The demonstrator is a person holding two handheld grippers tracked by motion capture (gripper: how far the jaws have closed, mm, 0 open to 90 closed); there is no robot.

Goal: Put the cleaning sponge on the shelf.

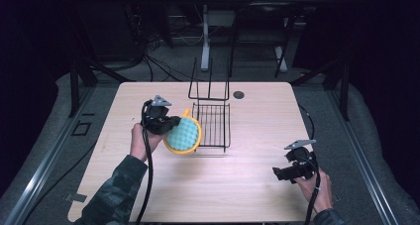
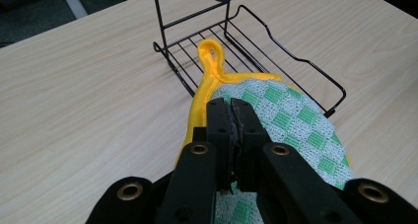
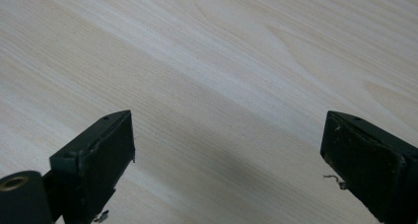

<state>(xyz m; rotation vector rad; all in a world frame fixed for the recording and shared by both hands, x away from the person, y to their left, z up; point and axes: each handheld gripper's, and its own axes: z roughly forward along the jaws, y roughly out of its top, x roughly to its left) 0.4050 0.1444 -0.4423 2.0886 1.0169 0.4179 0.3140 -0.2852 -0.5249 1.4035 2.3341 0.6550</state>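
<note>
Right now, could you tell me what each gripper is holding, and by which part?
Left gripper pinches the pot holder at its yellow-trimmed edge; right gripper holds nothing.

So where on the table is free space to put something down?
Bare wood lies left of the left hand-held gripper, right of the rack, and along the near edge up to the right hand-held gripper. It is crowded mid-table around the pot holder.

A round pot holder (image 1: 184,135) (image 2: 291,120), checked green and white with a yellow border and a yellow hanging loop, is held tilted above the table, just left of a black wire rack (image 1: 212,122) (image 2: 256,46). Its loop points toward the rack, which stands on the table with its tall back frame upright.
</note>
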